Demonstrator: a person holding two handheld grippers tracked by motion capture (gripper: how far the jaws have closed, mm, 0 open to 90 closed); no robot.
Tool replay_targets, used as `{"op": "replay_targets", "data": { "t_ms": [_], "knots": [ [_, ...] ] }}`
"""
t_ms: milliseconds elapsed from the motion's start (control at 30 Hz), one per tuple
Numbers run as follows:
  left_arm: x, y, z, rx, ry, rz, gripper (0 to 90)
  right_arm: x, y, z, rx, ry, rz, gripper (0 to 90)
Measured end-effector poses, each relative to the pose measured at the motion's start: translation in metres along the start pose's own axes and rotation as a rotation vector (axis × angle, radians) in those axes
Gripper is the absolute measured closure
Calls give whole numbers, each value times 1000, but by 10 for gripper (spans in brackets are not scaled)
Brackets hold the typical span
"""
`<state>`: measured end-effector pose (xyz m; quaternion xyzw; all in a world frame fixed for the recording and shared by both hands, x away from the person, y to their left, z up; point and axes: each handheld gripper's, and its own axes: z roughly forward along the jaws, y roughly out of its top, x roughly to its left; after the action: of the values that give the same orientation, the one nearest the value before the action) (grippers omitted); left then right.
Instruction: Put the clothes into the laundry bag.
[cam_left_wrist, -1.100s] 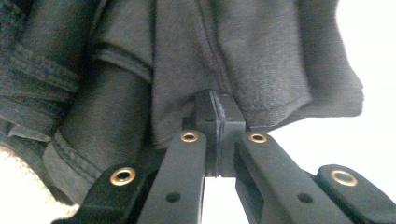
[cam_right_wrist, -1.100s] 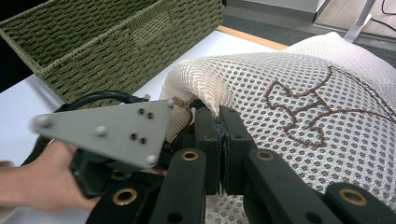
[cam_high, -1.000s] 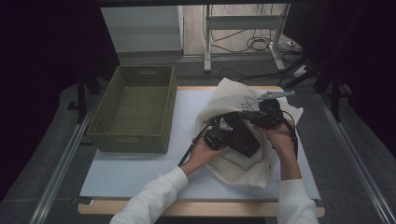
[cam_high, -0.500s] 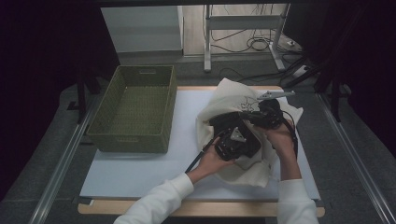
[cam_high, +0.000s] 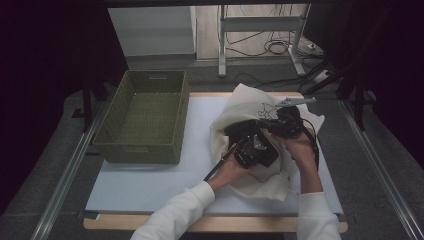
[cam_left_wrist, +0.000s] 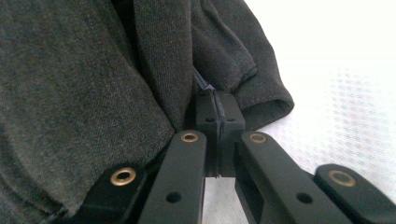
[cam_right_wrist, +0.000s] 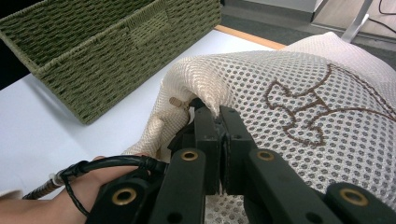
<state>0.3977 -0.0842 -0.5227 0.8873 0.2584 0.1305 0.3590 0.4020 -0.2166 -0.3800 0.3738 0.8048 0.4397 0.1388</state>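
My table (cam_high: 150, 180) has a pale blue-white top with a wooden front edge. A green woven basket (cam_high: 142, 117) sits on it, and right of that basket lies my cream mesh bag (cam_high: 240, 107).

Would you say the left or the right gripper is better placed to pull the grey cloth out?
Probably left: the left gripper is shut on the grey cloth; the right gripper pinches the mesh bag.

mesh bag (cam_right_wrist: 299, 93): cream perforated cloth; garment (cam_left_wrist: 93, 70): dark matt knit; basket (cam_high: 145, 115): rough green weave; jaws matt black plastic.
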Motion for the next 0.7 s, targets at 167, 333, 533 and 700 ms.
{"op": "replay_targets", "data": {
  "t_ms": [167,333,533,700],
  "knots": [
    [5,3,3,-2,0,-27,900,0,0,-1,0,1,0,876],
    [9,5,4,-5,-3,-48,900,-1,0,-1,-1,2,1,876],
    [6,2,-2,-15,-14,-47,900,-1,0,-1,2,4,0,876],
    [2,-4,-15,-43,-30,-45,899,-1,-1,1,6,5,-1,876]
  ]
}}
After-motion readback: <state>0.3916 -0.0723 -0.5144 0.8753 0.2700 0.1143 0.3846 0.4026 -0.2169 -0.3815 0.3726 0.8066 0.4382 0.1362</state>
